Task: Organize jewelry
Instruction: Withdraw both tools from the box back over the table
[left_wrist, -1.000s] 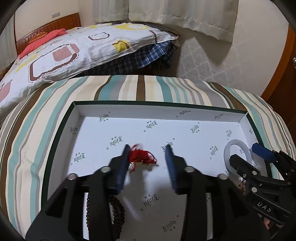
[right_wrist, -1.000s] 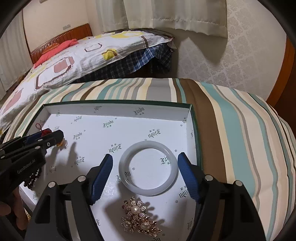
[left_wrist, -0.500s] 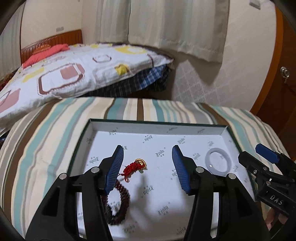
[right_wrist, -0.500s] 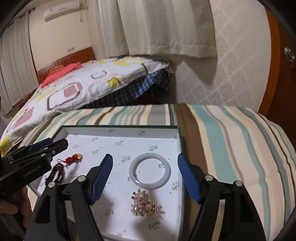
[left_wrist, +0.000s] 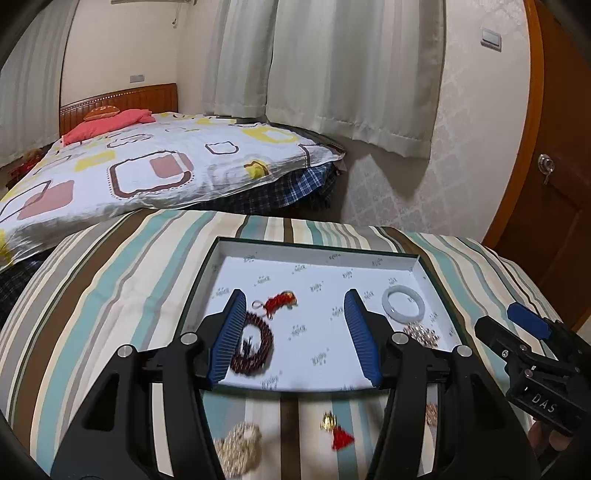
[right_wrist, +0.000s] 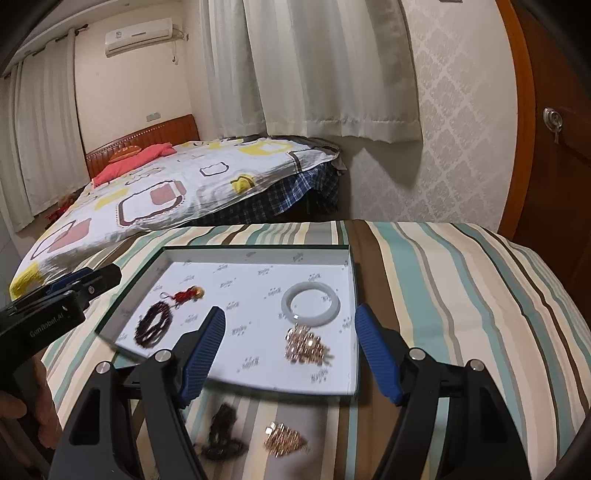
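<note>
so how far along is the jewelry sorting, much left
About halfway, by the look of it. Already in the white tray: a dark bead bracelet, a red knot charm, a pale jade bangle and a gold brooch. In hand: nothing; the left claw and right claw are both open. Left on the striped cloth: a dark bead piece, a gold piece, a red tassel charm and a pale gold bundle.

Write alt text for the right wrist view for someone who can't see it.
Open right gripper hovers over a shallow white tray on a striped cloth, holding a pale jade bangle, gold pearl brooch, dark bead bracelet and red tassel charm. Two blurred pieces lie outside.
</note>
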